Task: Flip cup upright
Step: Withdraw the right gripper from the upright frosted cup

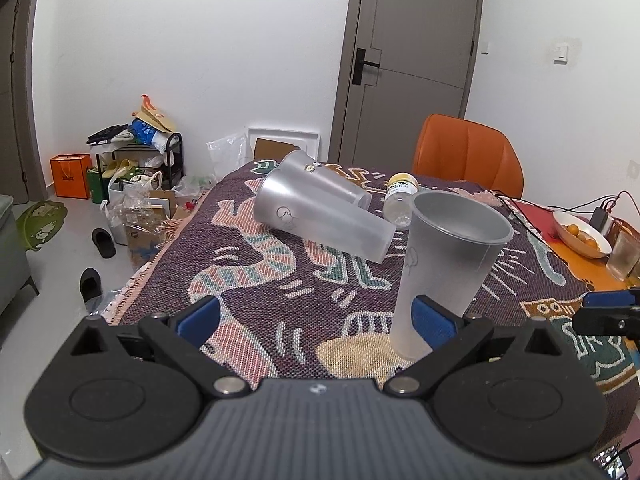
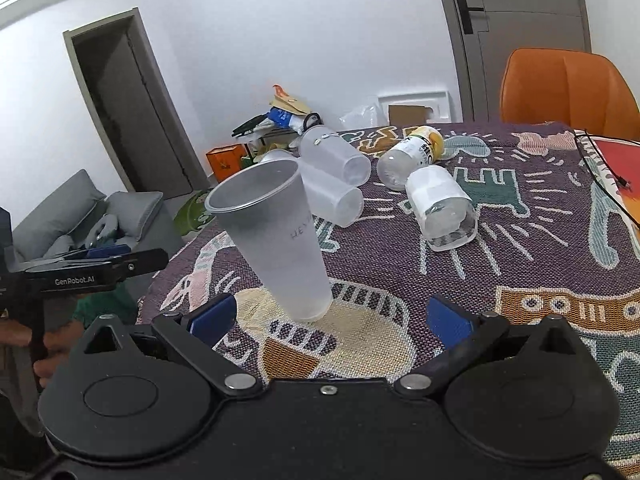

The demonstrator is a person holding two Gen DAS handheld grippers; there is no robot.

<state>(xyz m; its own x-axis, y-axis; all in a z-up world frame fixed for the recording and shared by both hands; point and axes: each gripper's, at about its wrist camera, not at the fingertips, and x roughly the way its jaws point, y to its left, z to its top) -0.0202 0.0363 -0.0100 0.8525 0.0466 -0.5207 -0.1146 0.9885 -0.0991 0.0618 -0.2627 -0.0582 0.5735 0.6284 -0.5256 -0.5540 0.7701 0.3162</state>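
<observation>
A frosted plastic cup [image 1: 436, 264] stands upright, mouth up, on the patterned cloth; it also shows in the right wrist view [image 2: 280, 236]. My left gripper [image 1: 316, 316] is open, and the cup's base stands just in front of its right finger [image 1: 434, 318]. My right gripper [image 2: 330, 318] is open, with the cup's base between its spread fingers, touching neither. Two more frosted cups [image 1: 320, 208] lie on their sides behind the upright one, also in the right wrist view [image 2: 334, 176].
A plastic bottle [image 2: 416, 150] and a clear tumbler [image 2: 442, 208] lie on the cloth. An orange chair [image 1: 468, 156] stands at the far side. A bowl of fruit [image 1: 580, 232] and cables sit at the right. Clutter covers the floor at the left.
</observation>
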